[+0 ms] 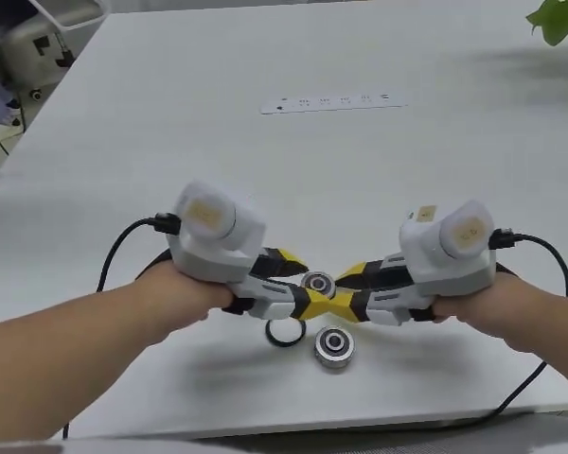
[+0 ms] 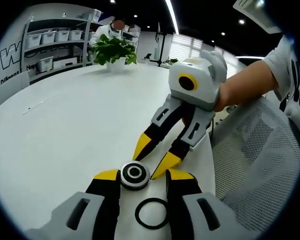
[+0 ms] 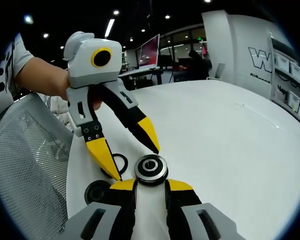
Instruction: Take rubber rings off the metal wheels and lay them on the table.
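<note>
wheel (image 1: 317,282) sits raised between the two tools, whose tips meet nose to nose above the near part of the table (image 1: 265,170). the head view gives the layout: a loose black ring (image 1: 285,332) lies flat on the table just below them, a second wheel (image 1: 334,346) with a dark rim just beside it, a power strip (image 1: 333,101) well back and a plant (image 1: 559,19) at the far corner.

the right gripper view adds the grip. the right gripper (image 3: 150,185) has its jaws drawn narrow, with a yellow tip against each side of the wheel's lower edge, so it seems to have hold of it.

the left gripper view adds the gap. the left gripper (image 2: 145,175) is spread wider than the wheel, one tip touching its side and the other apart, gripping nothing. a mesh chair (image 2: 260,150) stands beside the table.

left hand (image 1: 185,293) and right hand (image 1: 478,303) wrap the handles from the outer sides, forearms coming in low, both tools about level and pointed at each other.
</note>
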Available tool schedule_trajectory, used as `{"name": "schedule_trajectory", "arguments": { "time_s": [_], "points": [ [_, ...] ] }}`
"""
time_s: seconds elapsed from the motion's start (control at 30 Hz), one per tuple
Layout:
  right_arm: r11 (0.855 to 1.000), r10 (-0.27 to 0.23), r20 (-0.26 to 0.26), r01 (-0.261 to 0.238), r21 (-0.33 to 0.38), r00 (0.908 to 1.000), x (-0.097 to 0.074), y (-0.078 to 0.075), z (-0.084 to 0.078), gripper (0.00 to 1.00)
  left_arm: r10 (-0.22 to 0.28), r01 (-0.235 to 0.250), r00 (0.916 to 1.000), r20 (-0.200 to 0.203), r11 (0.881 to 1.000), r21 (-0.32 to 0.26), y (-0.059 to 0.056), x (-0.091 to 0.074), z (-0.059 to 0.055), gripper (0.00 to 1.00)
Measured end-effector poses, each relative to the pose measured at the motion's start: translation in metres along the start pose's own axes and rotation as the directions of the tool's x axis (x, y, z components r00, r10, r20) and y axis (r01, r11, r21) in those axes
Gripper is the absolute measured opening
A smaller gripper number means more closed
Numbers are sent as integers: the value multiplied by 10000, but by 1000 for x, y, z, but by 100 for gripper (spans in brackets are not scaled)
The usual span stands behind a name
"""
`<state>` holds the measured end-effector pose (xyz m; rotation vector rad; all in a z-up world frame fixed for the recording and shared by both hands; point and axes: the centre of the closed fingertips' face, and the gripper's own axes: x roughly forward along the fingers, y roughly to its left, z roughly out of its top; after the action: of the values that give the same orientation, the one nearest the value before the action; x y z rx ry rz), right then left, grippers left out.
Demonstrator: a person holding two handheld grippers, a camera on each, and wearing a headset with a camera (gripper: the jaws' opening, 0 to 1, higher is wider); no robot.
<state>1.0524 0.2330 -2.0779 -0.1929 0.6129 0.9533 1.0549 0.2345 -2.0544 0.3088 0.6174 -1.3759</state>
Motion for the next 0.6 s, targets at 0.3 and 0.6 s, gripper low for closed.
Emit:
{"name": "schedule_trajectory", "arguments": {
  "time_s": [0.3, 0.6],
  "points": [
    [10000, 35, -24, -35, 22, 10000, 1, 0, -2, 20, 0, -1, 10000, -64, 9999, -132, 2, 4, -1, 21],
    [10000, 26, 2, -26, 25, 10000, 1, 0, -2, 20, 344, -330, 9992, -183, 9969, 715, 6, 5, -2, 13]
  ]
}}
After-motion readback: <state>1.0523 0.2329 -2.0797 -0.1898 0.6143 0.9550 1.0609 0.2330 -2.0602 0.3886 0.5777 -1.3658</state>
